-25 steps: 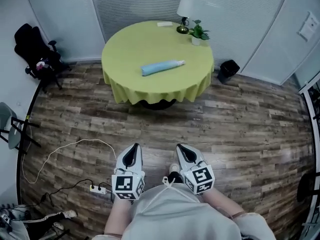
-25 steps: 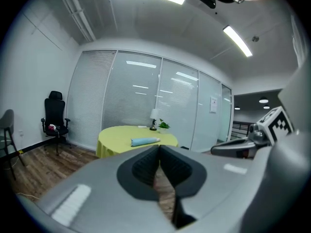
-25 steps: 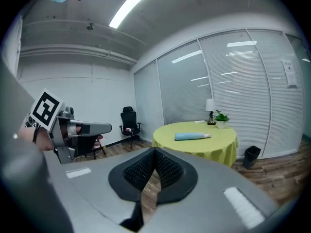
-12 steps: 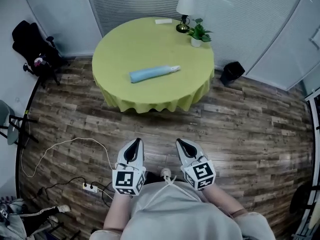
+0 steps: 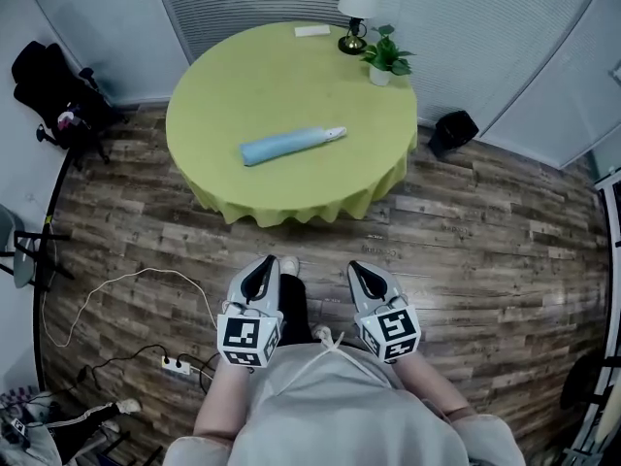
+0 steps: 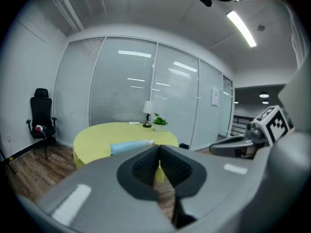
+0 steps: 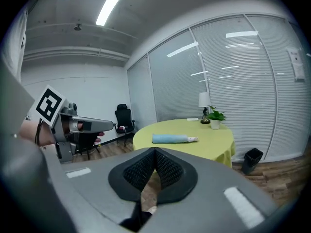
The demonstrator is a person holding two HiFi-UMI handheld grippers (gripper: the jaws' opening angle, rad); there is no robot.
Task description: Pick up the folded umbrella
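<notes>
A folded light-blue umbrella (image 5: 289, 146) with a white handle end lies on the round table under a yellow-green cloth (image 5: 223, 76). It also shows in the left gripper view as the umbrella (image 6: 130, 146) and in the right gripper view as the umbrella (image 7: 174, 139). My left gripper (image 5: 263, 269) and right gripper (image 5: 363, 274) hang side by side over the wood floor, well short of the table. Both are shut with nothing between their pads. In each gripper view the dark pads meet: left gripper (image 6: 159, 152), right gripper (image 7: 155, 154).
A lamp (image 5: 356, 5), a potted plant (image 5: 385, 58) and a white card (image 5: 312, 31) sit at the table's far side. A black office chair (image 5: 55, 103) stands at left, a black bin (image 5: 452, 131) at right. A power strip (image 5: 179, 364) with cables lies on the floor.
Both grippers and I have moved toward the table; the table and umbrella now sit lower and larger in the head view. The jaws stayed shut.
</notes>
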